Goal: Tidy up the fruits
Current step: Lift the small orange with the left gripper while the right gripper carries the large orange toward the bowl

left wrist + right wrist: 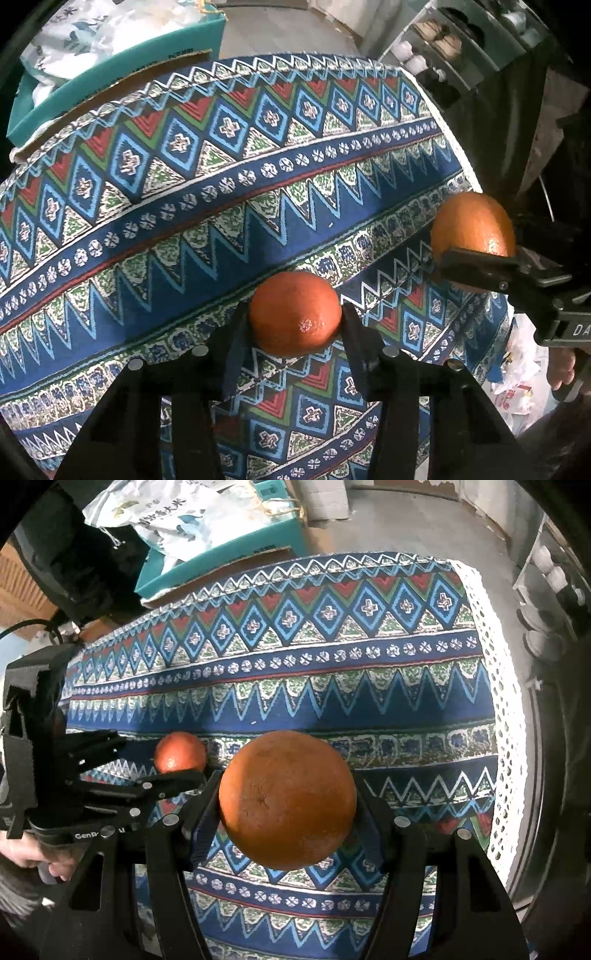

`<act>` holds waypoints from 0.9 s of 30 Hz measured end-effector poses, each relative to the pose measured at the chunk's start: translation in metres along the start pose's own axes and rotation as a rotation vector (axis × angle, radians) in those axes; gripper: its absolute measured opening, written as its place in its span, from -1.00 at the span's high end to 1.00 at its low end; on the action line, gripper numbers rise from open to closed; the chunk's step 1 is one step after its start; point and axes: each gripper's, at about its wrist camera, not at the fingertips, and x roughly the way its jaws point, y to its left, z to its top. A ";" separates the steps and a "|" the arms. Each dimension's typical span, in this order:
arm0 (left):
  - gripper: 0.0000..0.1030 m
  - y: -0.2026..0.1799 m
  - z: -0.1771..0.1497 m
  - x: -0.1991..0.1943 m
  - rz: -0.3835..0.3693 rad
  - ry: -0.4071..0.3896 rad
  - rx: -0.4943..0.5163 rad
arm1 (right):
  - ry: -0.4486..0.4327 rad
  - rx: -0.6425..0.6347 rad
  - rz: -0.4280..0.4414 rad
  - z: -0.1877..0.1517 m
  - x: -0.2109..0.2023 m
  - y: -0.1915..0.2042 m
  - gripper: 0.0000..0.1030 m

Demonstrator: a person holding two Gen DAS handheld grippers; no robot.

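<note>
My left gripper (294, 325) pinches a small orange (294, 318); my right gripper (287, 805) holds a bigger orange (287, 799). Both seem just above the patterned cloth (221, 206). Next I must find where they belong.

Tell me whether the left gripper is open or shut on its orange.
Shut on it. The left gripper has both fingers pressed against the sides of the small orange, just above the patterned tablecloth.
</note>
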 end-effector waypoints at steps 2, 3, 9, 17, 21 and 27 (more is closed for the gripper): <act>0.05 0.002 0.001 -0.006 0.002 -0.008 0.000 | -0.006 -0.005 0.004 0.000 -0.002 0.003 -0.27; 0.05 0.004 -0.001 -0.010 0.006 -0.014 0.000 | -0.008 -0.007 0.003 0.000 -0.003 0.005 -0.27; 0.05 0.013 -0.008 -0.044 0.014 -0.061 -0.007 | -0.035 -0.009 0.026 0.002 -0.010 0.017 -0.27; 0.05 0.020 -0.022 -0.089 0.042 -0.125 0.006 | -0.075 -0.040 0.059 0.003 -0.027 0.044 -0.27; 0.05 0.021 -0.031 -0.111 0.053 -0.149 0.012 | -0.093 -0.053 0.075 0.003 -0.038 0.058 -0.27; 0.05 0.031 -0.049 -0.138 0.049 -0.161 -0.009 | -0.110 -0.087 0.105 0.005 -0.051 0.085 -0.27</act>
